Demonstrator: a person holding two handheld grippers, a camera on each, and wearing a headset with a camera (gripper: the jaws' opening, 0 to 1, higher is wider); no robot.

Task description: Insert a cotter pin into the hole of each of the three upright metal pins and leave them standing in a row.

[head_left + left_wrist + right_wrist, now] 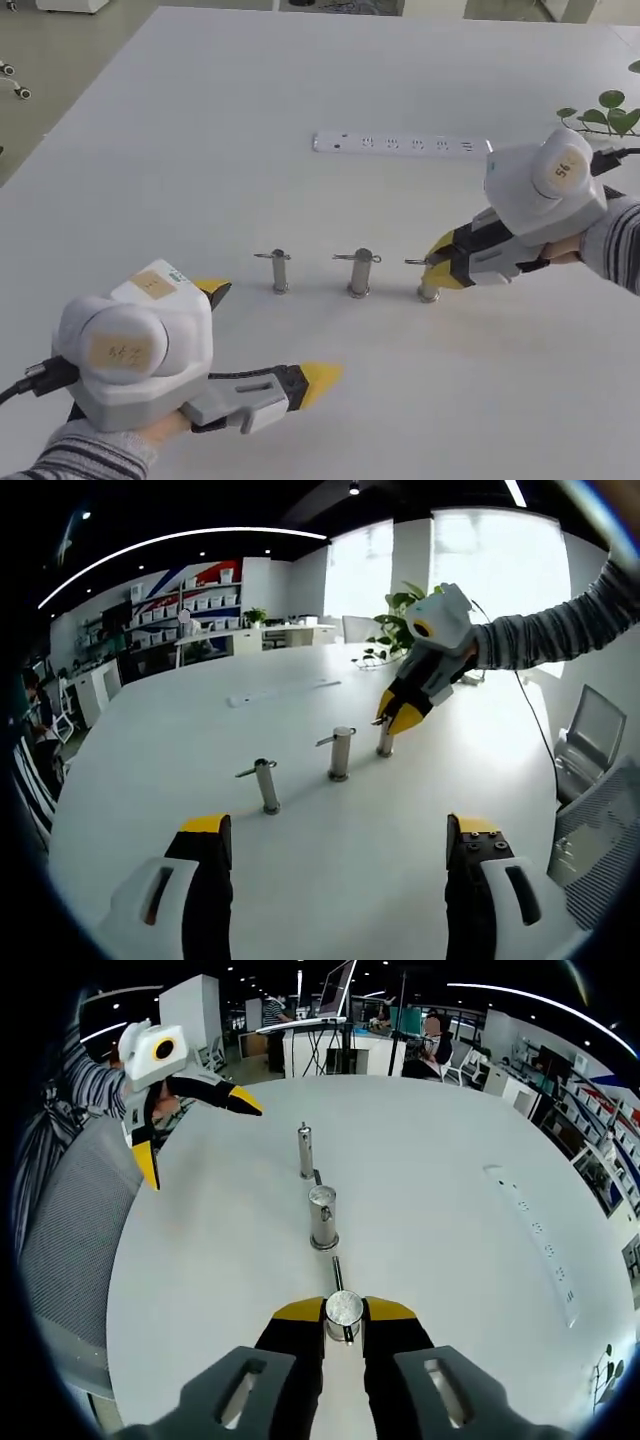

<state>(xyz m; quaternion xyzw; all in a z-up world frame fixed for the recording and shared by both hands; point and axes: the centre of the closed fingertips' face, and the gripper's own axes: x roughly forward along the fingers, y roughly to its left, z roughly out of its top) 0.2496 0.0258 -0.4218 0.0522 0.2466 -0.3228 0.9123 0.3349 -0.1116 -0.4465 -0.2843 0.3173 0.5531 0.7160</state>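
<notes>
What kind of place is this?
Likely an open-plan office or lab: a big white table with a power strip, stocked shelves along the wall, and a monitor on a desk beyond.

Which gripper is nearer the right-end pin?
Right. The right gripper grips the right-end pin; the left gripper is open, off by the left-end pin.

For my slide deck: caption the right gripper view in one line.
Right gripper grips the nearest metal pin in a row of three; left gripper hangs open beyond.
</notes>
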